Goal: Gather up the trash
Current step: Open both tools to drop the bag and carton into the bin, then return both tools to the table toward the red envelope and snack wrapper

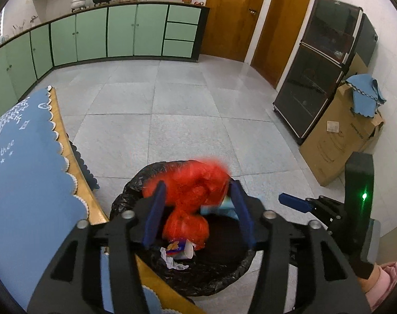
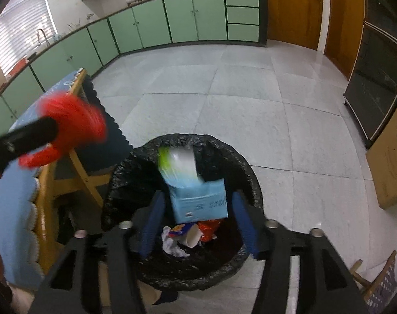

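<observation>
A crumpled red plastic bag (image 1: 195,198) and a light-blue cardboard carton (image 2: 201,201) are seen released between the parted jaws of the left gripper (image 1: 198,209) and right gripper (image 2: 198,222), over the black-lined round bin (image 2: 245,172).

A crumpled red plastic bag (image 1: 190,198) blurring above a black-lined trash bin (image 1: 151,269), a light blue carton (image 2: 201,201) tilting over the bin's opening, a paper cup (image 2: 191,236), snack wrapper and white tissue lying inside.
</observation>
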A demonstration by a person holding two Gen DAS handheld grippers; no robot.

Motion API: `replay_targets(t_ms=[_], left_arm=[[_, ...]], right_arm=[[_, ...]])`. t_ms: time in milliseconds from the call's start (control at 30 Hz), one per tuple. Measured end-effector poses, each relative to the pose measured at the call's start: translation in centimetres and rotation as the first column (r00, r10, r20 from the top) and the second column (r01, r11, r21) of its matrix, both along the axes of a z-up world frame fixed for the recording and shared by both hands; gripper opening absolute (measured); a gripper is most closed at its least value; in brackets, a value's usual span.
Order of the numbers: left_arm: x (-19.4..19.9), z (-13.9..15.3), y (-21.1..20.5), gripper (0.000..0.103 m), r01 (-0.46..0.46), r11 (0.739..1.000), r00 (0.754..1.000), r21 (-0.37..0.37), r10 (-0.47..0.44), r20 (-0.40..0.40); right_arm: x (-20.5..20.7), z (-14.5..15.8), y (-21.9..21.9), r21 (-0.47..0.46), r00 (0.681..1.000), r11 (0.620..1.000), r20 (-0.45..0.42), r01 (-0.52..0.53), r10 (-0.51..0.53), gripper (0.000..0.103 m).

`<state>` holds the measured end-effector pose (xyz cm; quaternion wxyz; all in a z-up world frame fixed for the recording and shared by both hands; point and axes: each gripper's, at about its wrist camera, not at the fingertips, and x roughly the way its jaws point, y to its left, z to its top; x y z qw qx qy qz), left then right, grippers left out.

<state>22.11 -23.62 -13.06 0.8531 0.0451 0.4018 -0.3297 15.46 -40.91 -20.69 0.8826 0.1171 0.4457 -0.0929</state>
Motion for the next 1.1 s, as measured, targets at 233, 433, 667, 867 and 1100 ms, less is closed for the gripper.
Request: replay_targets(t_ms=[233,433,667,867,1100], left_arm=[[-0.4,1.7,1.8,0.057,-0.039,0.999,0.999,-0.007,0.039,0.025],[-1.8,4.3,5.8,0.062,-0.13,0.991,0.987,-0.035,0.133,0.096],[-3.9,6.6,12.2,0.067,-0.284,0.957,0.943,-0.063,0.291,0.161],[-6.3,7.6,18.5,0.071,-0.43,0.902,0.873,-0.04,0.427,0.237],[-8.0,7.1,27.0,0.072,-0.611,0.792,0.758,-0.007,0.587,0.283]], right_arm=[[-0.7,0.9,-0.9,0.003,0.999,0.999,0.026,0.037,-0.037,0.064],[-2.1,3.4,-1.0,-0.002,0.994,0.999,0.104,0.043,-0.043,0.08],[-2.1,7.5,2.4,-0.004,0.979,0.999,0.201,-0.041,0.041,0.087],[-1.0,10.7,8.3,-0.028,0.947,0.987,0.279,-0.159,0.161,0.09],[1.7,11.8,16.7,-0.043,0.902,0.956,0.323,-0.289,0.287,0.09]])
